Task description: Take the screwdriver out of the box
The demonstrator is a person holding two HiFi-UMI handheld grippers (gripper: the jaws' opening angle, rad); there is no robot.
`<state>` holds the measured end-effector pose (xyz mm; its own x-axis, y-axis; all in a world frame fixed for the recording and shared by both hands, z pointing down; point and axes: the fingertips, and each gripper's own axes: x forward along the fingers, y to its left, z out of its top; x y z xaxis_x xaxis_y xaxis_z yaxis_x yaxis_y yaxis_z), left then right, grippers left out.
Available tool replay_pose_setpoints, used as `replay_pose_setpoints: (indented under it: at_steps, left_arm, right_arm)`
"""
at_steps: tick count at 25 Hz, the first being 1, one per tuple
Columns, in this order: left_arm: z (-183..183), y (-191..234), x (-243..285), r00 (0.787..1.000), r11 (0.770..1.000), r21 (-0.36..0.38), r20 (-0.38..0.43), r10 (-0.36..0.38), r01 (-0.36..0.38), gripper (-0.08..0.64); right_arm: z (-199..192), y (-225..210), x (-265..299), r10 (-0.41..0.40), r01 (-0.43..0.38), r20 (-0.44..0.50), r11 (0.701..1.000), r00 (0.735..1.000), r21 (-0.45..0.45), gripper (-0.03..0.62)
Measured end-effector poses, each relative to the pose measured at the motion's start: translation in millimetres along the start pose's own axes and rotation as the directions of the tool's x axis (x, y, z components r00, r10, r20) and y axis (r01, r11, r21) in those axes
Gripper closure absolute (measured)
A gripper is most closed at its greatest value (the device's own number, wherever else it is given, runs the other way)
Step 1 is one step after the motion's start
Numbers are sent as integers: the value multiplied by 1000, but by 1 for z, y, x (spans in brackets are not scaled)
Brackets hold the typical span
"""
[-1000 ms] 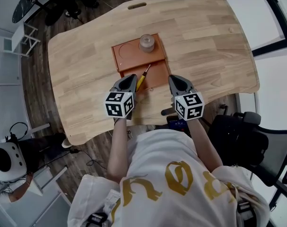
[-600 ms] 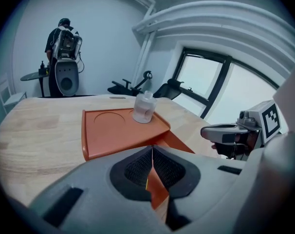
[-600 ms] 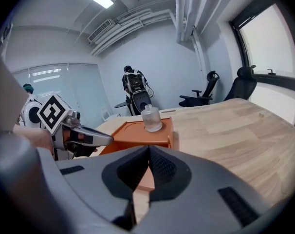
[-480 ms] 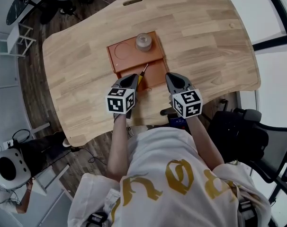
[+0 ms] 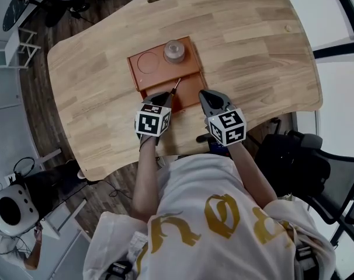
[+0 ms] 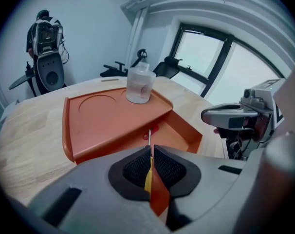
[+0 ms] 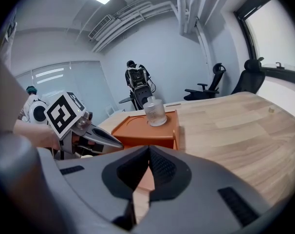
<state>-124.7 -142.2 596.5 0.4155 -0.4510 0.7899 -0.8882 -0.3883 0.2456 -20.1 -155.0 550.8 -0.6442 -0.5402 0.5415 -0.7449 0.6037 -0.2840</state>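
Screwdriver [image 6: 147, 178] handle — between closed left gripper [image 6: 151, 147] jaws

Between the jaws of the left gripper [image 6: 151, 149] no free gap: yellow handle of the screwdriver [image 6: 148, 177] clamped there. Straight ahead, raised shelf of the orange box [image 6: 103, 126], with a glass bottle [image 6: 138, 86] at its far end. Right of them, the right gripper [image 6: 211, 115], near. Left, bare table [image 6: 21, 135], open for passing.

Screwdriver [image 5: 175, 87] in orange box [image 5: 159, 73], frame centre
Yellow handle, thin metal shaft, slanted across the box's lower open compartment, tip toward upper right.
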Motion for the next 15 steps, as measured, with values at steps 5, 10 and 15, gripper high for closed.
replay_pose_setpoints:
  at_steps: [5, 10, 15]
  left_arm:
    - [-6, -2, 10, 998, 999, 32, -68, -6, 8, 546]
    - [-8, 0, 22, 993, 999, 39, -114, 1, 3, 454]
    - [-14, 1, 34, 984, 996, 88, -176, 25, -10, 433]
  right_arm:
    - [-2, -2, 5, 16, -16, -15, 1000, 1000, 7, 581]
    - [-3, -7, 9, 21, -21, -28, 1000, 999, 3, 581]
    - [0, -12, 14, 22, -22, -24, 1000, 999, 12, 581]
